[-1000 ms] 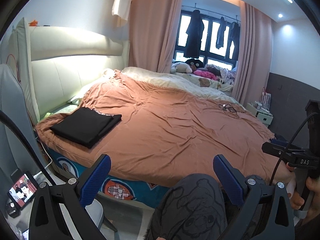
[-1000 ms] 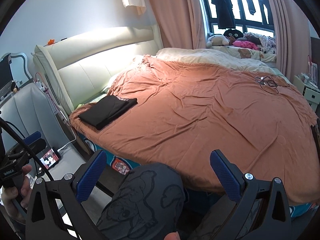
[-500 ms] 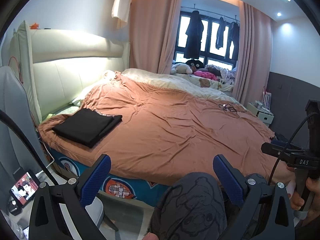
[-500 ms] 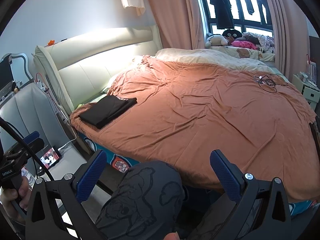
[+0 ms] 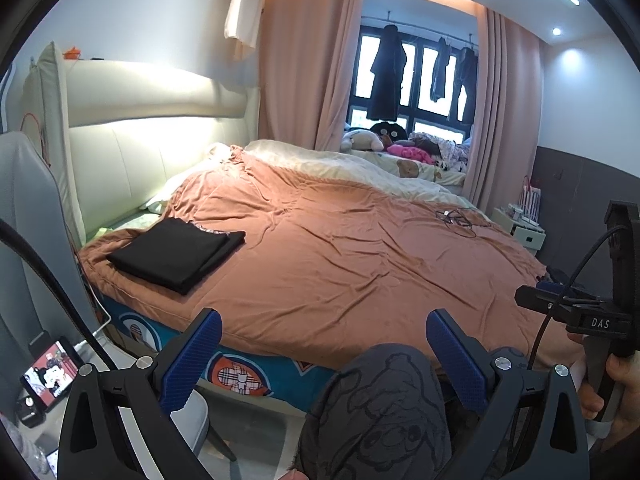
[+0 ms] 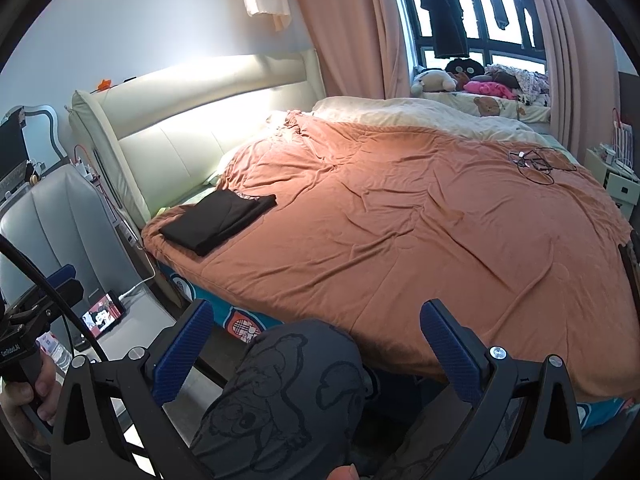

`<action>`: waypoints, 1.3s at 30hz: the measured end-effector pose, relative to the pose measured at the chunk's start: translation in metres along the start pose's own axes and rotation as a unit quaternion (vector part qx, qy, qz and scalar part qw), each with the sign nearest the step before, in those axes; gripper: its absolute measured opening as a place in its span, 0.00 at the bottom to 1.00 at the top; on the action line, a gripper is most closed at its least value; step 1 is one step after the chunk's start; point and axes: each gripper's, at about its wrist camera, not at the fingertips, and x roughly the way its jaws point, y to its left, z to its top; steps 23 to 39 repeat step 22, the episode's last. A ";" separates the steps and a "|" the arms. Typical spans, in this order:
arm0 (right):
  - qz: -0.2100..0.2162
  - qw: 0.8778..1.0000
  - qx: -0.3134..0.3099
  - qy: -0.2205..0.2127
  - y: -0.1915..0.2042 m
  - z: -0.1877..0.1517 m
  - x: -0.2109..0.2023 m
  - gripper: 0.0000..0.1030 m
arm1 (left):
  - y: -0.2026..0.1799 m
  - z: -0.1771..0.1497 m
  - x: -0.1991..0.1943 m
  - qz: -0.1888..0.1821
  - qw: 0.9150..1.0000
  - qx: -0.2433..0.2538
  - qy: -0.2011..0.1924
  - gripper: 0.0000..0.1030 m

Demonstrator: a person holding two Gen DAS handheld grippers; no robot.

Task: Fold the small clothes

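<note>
Both grippers are held in the air in front of the bed, and each one has its blue-padded fingers spread wide with nothing between them. The left gripper points over the near edge of the bed; its left finger pad and right one stand far apart. The right gripper is the same, with its pads wide apart and empty. Below and between the fingers of each gripper there is the person's knee in grey trousers with a cartoon print. A hand holds the handle of the right gripper at the edge of the left view.

Further out lies the orange duvet, wrinkled, covering most of the bed. The folded black garment rests on the duvet at the near left corner, close to the cream headboard. It is well apart from both grippers. A tangled cable lies on the far right side of the duvet.
</note>
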 end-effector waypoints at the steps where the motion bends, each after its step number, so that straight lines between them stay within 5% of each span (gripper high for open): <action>1: 0.001 1.000 -0.001 0.000 0.000 0.000 0.000 1.00 | 0.000 0.000 0.000 0.000 1.000 0.000 0.000 1.00; 39: -0.002 1.000 -0.004 -0.005 -0.003 -0.004 -0.005 1.00 | -0.001 -0.005 -0.008 0.003 1.000 0.012 -0.005 1.00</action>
